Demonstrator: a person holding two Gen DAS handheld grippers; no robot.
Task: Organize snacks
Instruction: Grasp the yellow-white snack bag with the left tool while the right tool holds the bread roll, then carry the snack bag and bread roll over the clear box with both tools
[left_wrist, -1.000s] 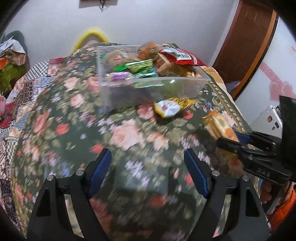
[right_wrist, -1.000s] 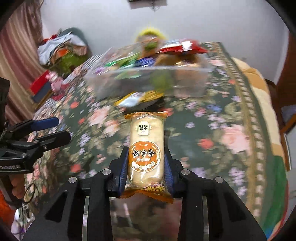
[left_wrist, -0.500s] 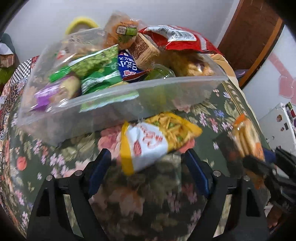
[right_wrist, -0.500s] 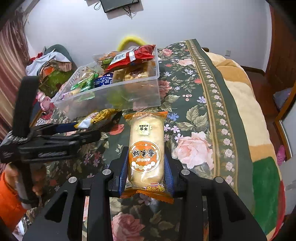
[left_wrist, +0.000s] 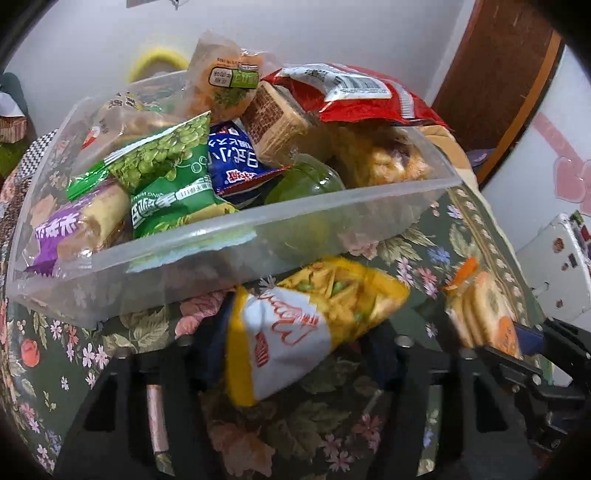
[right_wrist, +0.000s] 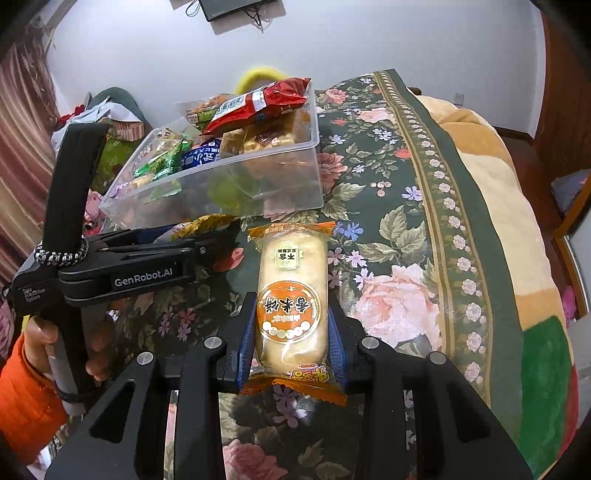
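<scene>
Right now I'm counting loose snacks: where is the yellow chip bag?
The yellow chip bag lies on the floral cloth against the clear bin, between the left gripper's fingers.

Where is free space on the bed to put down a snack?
The floral blanket is bare right of the clear bin, up to its patterned border. The bin is heaped full. In front of it lies the yellow snack bag, around which the left hand-held gripper is crowding.

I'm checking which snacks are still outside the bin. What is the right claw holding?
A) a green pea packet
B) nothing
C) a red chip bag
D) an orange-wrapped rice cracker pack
D: in the right wrist view, the right claw is shut on the orange-wrapped rice cracker pack, clear of the bin.
</scene>
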